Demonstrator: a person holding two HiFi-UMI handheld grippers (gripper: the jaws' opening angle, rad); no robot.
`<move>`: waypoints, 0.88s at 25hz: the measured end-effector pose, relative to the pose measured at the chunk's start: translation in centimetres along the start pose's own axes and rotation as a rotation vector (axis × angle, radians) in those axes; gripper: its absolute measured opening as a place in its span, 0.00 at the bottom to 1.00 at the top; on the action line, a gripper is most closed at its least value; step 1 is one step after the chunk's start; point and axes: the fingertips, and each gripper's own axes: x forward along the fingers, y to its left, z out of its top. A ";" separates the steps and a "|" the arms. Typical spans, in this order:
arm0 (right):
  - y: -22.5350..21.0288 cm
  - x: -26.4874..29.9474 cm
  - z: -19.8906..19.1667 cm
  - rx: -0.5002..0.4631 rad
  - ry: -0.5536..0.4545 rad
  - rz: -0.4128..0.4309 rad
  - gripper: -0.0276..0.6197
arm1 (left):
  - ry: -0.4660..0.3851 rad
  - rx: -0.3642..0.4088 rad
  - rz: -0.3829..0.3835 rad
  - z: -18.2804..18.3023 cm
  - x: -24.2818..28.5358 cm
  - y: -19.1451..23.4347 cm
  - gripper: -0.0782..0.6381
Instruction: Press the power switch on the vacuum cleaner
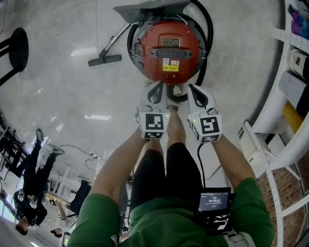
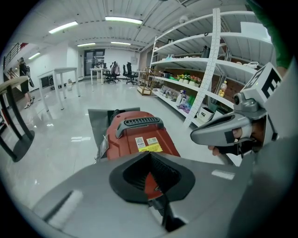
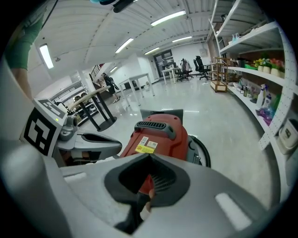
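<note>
The red round vacuum cleaner (image 1: 169, 50) stands on the pale floor, with a dark grille handle and yellow label on top. In the head view both grippers hover side by side at its near edge. The left gripper (image 1: 155, 94) and the right gripper (image 1: 200, 94) are both shut and hold nothing. A bare foot (image 1: 175, 103) reaches between them to the vacuum's near rim. The left gripper view shows the vacuum (image 2: 139, 137) just beyond the shut left gripper (image 2: 149, 154). The right gripper view shows the vacuum (image 3: 158, 135) past the right gripper (image 3: 150, 157). I cannot make out the switch.
A black hose (image 1: 206, 29) loops round the vacuum, and its wand ends in a floor nozzle (image 1: 104, 59) at the left. A grey board (image 1: 149, 7) lies behind it. White shelving (image 1: 289, 96) stands to the right, a black stool (image 1: 17, 48) far left.
</note>
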 end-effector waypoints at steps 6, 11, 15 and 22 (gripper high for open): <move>-0.3 1.2 -1.2 -0.013 0.027 0.011 0.04 | 0.024 0.025 -0.018 -1.0 1.2 -0.3 0.12; 0.1 2.0 -1.5 -0.019 0.037 0.026 0.04 | 0.052 0.019 -0.026 -1.3 2.1 -0.7 0.12; 0.2 2.6 -1.9 -0.023 0.052 0.031 0.04 | 0.082 0.019 -0.030 -1.9 2.7 -0.8 0.12; 0.4 3.0 -2.3 -0.030 0.075 0.045 0.04 | 0.085 0.006 -0.049 -2.3 2.9 -0.6 0.12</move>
